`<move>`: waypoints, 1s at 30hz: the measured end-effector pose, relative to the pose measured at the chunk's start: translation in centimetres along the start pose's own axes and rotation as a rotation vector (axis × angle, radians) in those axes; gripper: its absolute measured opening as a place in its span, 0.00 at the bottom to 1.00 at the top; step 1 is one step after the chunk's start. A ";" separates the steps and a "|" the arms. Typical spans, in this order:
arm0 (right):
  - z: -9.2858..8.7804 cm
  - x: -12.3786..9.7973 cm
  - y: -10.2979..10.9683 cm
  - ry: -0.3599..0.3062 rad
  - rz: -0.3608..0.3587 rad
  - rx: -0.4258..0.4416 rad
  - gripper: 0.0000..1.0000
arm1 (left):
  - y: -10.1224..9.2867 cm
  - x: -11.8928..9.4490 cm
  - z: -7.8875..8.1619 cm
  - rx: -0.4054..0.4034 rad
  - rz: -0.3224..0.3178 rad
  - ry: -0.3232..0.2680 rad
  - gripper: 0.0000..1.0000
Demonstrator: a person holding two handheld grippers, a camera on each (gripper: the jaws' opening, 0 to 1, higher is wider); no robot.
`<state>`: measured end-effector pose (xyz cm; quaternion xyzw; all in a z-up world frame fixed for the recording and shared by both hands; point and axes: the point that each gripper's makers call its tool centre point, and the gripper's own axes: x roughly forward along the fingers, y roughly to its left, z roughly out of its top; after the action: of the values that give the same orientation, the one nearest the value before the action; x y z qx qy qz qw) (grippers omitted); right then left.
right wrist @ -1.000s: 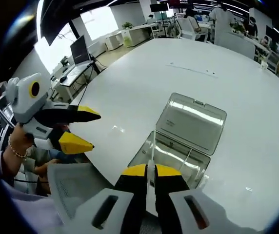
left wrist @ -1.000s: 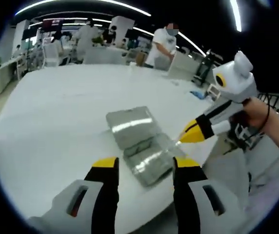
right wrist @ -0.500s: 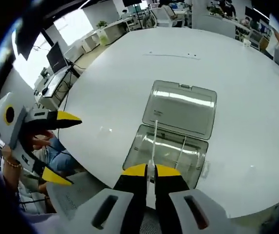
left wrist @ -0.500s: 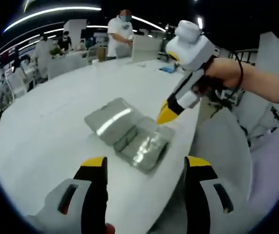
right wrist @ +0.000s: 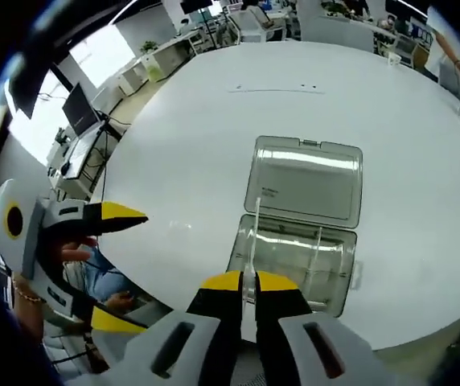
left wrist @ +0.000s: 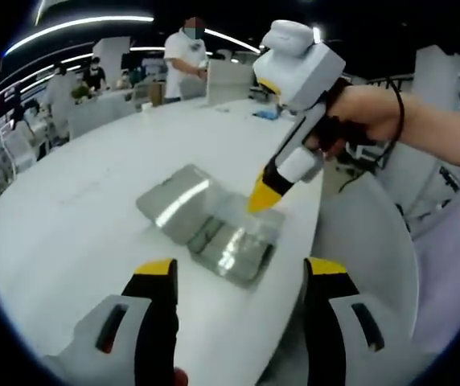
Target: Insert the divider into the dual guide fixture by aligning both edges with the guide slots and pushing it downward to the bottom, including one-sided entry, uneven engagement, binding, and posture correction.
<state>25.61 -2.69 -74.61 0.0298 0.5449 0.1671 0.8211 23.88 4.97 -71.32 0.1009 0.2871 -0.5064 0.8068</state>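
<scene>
The right gripper (right wrist: 248, 283) is clenched on the divider (right wrist: 253, 233), a thin clear plate seen edge-on, its long axis running straight ahead from the fingers and down into the open fixture (right wrist: 294, 257) at the worktop (right wrist: 190, 145) edge. Whether both edges sit in the slots cannot be told. The left gripper (left wrist: 238, 277) hangs released, well back from the fixture (left wrist: 234, 245), so the right is far nearer. Against half a second ago, the box sits more squarely ahead of the right fingers.
</scene>
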 end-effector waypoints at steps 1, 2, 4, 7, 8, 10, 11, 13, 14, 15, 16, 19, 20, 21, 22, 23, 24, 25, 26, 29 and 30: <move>-0.1 0.3 0.1 0.002 0.001 0.011 0.00 | 0.1 0.0 0.0 -0.002 -0.002 -0.004 0.61; -0.2 0.4 0.0 0.003 -0.003 0.018 0.00 | 0.1 0.1 0.0 -0.002 -0.006 -0.006 0.61; -0.3 0.7 -0.2 0.009 -0.017 0.023 0.00 | 0.1 0.2 -0.1 0.000 -0.011 -0.006 0.61; -0.2 0.7 -0.4 0.008 -0.028 0.041 0.00 | 0.3 0.3 -0.4 -0.001 -0.016 -0.005 0.61; -0.1 0.8 -0.6 0.013 -0.037 0.044 0.00 | 0.3 0.3 -0.4 -0.001 -0.017 -0.006 0.61; 0.0 0.8 -0.9 0.020 -0.060 0.043 0.00 | 0.5 0.3 -0.4 -0.003 -0.018 -0.007 0.61; 0.0 0.9 -1.1 0.024 -0.069 0.041 0.00 | 0.5 0.3 -0.5 -0.003 -0.019 -0.008 0.61; 0.1 1.0 -1.2 0.027 -0.074 0.047 0.00 | 0.6 0.2 -0.4 -0.004 -0.017 -0.011 0.60; 0.1 1.1 -1.1 0.037 -0.073 0.055 0.00 | 0.7 0.3 -0.3 -0.005 -0.015 -0.013 0.60; 0.1 1.2 -1.1 0.040 -0.079 0.054 0.00 | 0.8 0.3 -0.3 -0.007 -0.015 -0.015 0.60; 0.1 1.3 -1.2 0.043 -0.086 0.052 0.00 | 0.8 0.3 -0.2 -0.010 -0.014 -0.016 0.60; 0.1 1.9 -1.5 0.061 -0.111 0.044 0.00 | 1.0 0.3 -0.2 -0.012 -0.013 -0.019 0.60; 0.0 2.1 -1.5 0.068 -0.111 0.045 0.00 | 1.0 0.3 -0.1 -0.013 -0.013 -0.021 0.60; -0.2 2.3 -1.5 0.080 -0.109 0.043 0.00 | 1.1 0.4 -0.1 -0.017 -0.013 -0.022 0.60; -0.3 2.4 -1.5 0.084 -0.110 0.043 0.00 | 1.1 0.4 -0.2 -0.019 -0.013 -0.022 0.60; -0.4 2.6 -1.6 0.090 -0.110 0.048 0.00 | 1.2 0.4 -0.2 -0.023 -0.012 -0.023 0.60; -0.6 2.8 -1.7 0.098 -0.108 0.052 0.00 | 1.1 0.4 -0.3 -0.026 -0.012 -0.021 0.60; -0.7 3.0 -1.8 0.102 -0.105 0.055 0.00 | 1.2 0.4 -0.3 -0.028 -0.012 -0.021 0.60; -0.7 3.1 -1.8 0.104 -0.104 0.058 0.00 | 1.2 0.4 -0.4 -0.029 -0.012 -0.021 0.60; -0.8 3.4 -1.9 0.112 -0.103 0.058 0.00 | 1.5 0.4 -0.4 -0.039 -0.008 -0.023 0.59; -0.7 3.6 -2.1 0.115 -0.105 0.059 0.00 | 1.5 0.4 -0.4 -0.040 -0.007 -0.024 0.59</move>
<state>26.70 -3.66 -78.56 0.0158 0.5966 0.1092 0.7949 25.21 5.56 -72.06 0.0777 0.2881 -0.5044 0.8103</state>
